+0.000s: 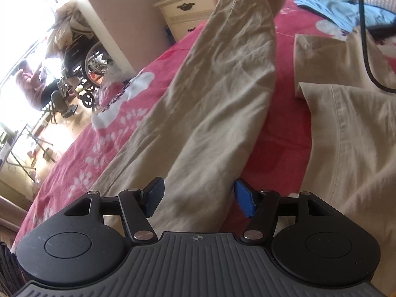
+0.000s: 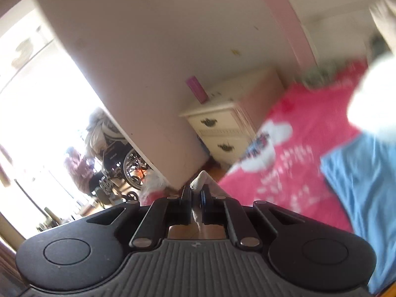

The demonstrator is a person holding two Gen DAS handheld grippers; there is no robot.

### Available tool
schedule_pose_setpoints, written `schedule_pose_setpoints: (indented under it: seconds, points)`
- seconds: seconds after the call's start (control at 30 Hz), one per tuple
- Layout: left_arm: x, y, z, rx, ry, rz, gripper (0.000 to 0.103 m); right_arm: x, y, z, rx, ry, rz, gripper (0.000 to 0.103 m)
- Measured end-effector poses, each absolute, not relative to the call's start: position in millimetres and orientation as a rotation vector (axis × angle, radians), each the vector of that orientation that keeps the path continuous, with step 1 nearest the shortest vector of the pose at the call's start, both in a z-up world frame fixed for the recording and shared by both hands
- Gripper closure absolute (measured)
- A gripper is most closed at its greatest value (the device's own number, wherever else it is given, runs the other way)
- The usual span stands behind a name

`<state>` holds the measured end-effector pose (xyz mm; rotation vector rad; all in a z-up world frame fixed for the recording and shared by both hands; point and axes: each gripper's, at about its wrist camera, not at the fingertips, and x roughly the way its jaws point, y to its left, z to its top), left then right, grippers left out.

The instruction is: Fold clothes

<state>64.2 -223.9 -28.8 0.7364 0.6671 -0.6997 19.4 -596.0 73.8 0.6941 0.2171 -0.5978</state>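
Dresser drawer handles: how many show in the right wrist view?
2. One dark handle sits on the upper drawer of the cream dresser, the other handle on the drawer below it. Blur and the pink bedspread may hide more.

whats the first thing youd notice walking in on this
A long beige garment rises in a taut band off the pink floral bedspread, pinched at its tip by the shut right gripper. The left gripper sits with jaws apart around the lower part. Behind stand a cream nightstand and a wheelchair by the bright window.
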Motion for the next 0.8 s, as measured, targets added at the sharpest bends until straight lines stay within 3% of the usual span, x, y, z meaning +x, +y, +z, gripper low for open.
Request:
schedule_pose_setpoints:
  seconds: [0.17, 0.27, 0.4, 0.53, 0.8]
  points:
    - [77, -223, -34, 0.709, 0.698, -0.632, 0.033, 93, -614, 58, 0.664, 0.392, -0.61, 0.092]
    - [84, -222, -36, 0.669, 0.728, -0.602, 0.03, 113, -645, 21, 0.8, 0.518, -0.61, 0.069]
    - [87, -220, -36, 0.644, 0.73, -0.591, 0.029, 58, -658, -4, 0.949, 0.35, -0.627, 0.06]
    - [89, -213, -36, 0.619, 0.731, -0.585, 0.026, -1, -674, -28, 1.076, 0.232, -0.622, 0.059]
    - [96, -215, -33, 0.586, 0.758, -0.551, 0.026, 9, -659, -69, 0.993, 0.49, -0.595, 0.067]
